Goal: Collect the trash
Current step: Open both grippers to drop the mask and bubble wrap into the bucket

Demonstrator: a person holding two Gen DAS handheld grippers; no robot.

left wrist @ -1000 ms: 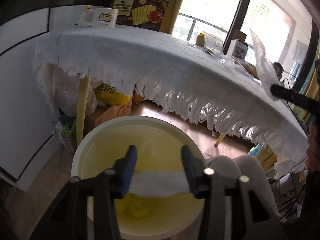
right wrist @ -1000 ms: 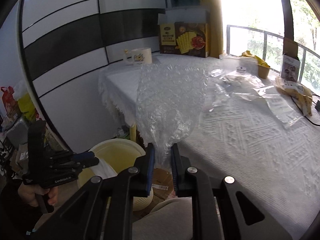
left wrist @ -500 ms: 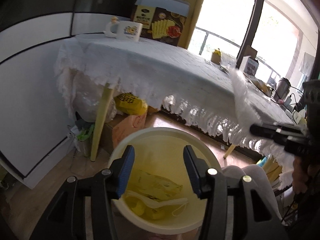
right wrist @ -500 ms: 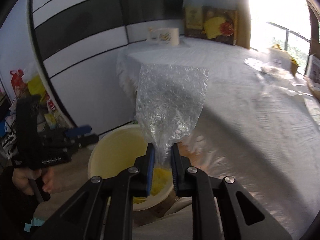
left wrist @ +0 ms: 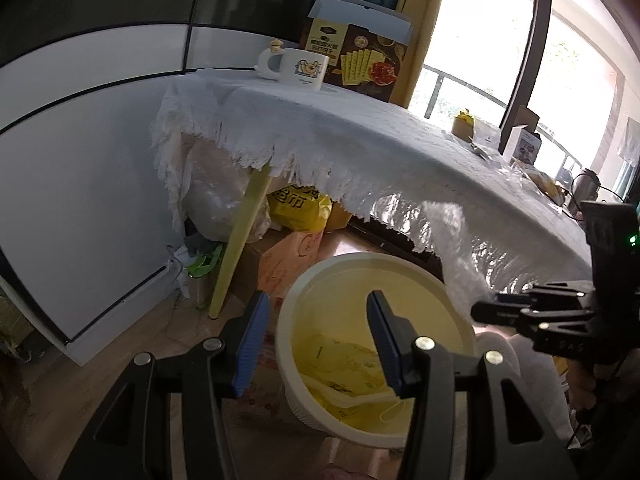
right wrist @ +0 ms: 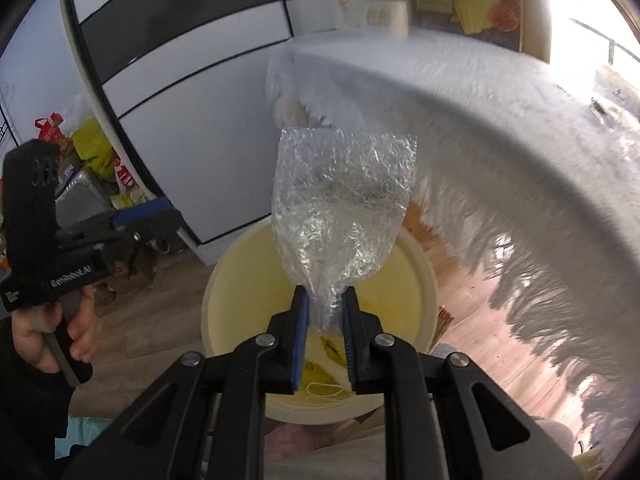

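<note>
Right hand-held gripper [right wrist: 324,312] clamped on bag [right wrist: 344,204] above bin [right wrist: 428,280]; left hand-held gripper [left wrist: 316,340] spread, empty. Best lowered past rim before release.

Colours I see at the bin.
Pale yellow bin [right wrist: 424,280], clear crinkled bubble wrap [right wrist: 344,208], blue gripper pads [left wrist: 252,344], white lace tablecloth [left wrist: 360,140], brown-and-yellow snack box [left wrist: 360,60].
</note>
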